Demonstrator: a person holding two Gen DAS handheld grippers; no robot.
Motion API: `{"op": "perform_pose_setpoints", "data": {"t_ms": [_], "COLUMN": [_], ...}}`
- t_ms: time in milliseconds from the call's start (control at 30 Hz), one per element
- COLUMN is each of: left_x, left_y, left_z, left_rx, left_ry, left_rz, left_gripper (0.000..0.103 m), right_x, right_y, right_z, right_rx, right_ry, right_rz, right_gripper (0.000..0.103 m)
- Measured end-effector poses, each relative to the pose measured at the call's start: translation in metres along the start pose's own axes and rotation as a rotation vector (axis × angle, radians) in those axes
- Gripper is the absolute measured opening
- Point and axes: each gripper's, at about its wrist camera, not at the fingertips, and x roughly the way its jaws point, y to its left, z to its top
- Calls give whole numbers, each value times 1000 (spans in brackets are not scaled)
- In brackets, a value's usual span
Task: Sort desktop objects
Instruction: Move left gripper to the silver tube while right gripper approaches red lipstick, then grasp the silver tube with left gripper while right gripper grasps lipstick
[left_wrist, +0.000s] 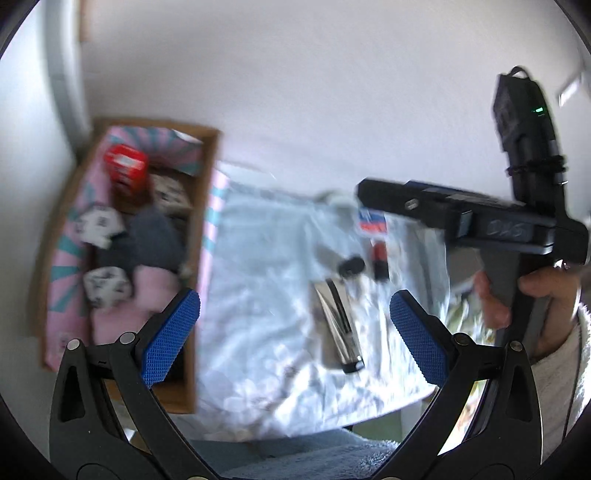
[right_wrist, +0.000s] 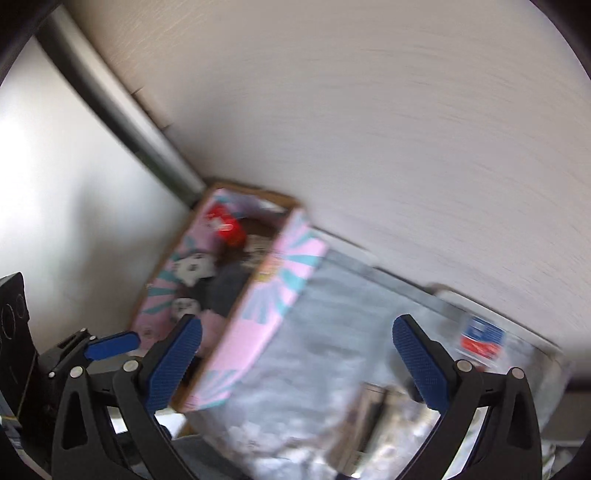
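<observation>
Left wrist view: my left tongs (left_wrist: 293, 332) stand wide open with nothing between the blue pads. Ahead of them, slightly toward the right pad, lies a shiny silver tube with a black cap (left_wrist: 338, 326) on the pale crinkled plastic sheet (left_wrist: 258, 295) that covers the counter. Just beyond it sit a small black round cap (left_wrist: 352, 266) and a red lipstick-like stick (left_wrist: 379, 260), close together but, through the blur, I cannot tell if they touch. Off past my left pad is the brown cardboard box with pink and teal flaps (left_wrist: 207, 221), already holding a red carton (left_wrist: 125, 166), white patterned cubes (left_wrist: 98, 225) and soft grey and pink cloth. The right tongs' black body (left_wrist: 461, 218) crosses the far right, held by a hand (left_wrist: 532, 306).

I judge the silver tube light, stiff and slippery; I would pinch it across its middle, not at the tapered cap end. The sheet under it looks slick, so it may skid.

Right wrist view: my right tongs (right_wrist: 297, 363) are also spread open and empty, tilted over the plastic sheet, with the box (right_wrist: 273, 280) beyond the left pad. The picture is smeared; the small items are not clear here.
</observation>
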Motion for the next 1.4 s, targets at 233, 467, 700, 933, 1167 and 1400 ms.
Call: {"op": "perform_pose_setpoints", "data": {"t_ms": [233,467,700,933,1167,1400], "left_x": [61,122,172,204,211,207], "left_y": [-52,-83,-100,-96,-90,-90], "left_z": [-24,-57,-81,-95,-91,-96], "left_rx": [124,146,182,156,120,170], "left_ry": [162,284,326,361,337,301], "left_rz": [19,7,118,179,205,258], "left_gripper": [103,96,88,74,74,45], "right_x": [-28,-37,-22,29,63,79], "right_y": [-79,-139,-175,-192,-203,-210], "right_z": [-43,-89,-118,-119,-107,-103], "right_rx": [125,208,242,206,210,237], "right_ry": [20,66,89,167,208,247], "right_rz": [-147,-215,-271,-255,-226,-227], "right_gripper": [103,103,100,75,66,41]}}
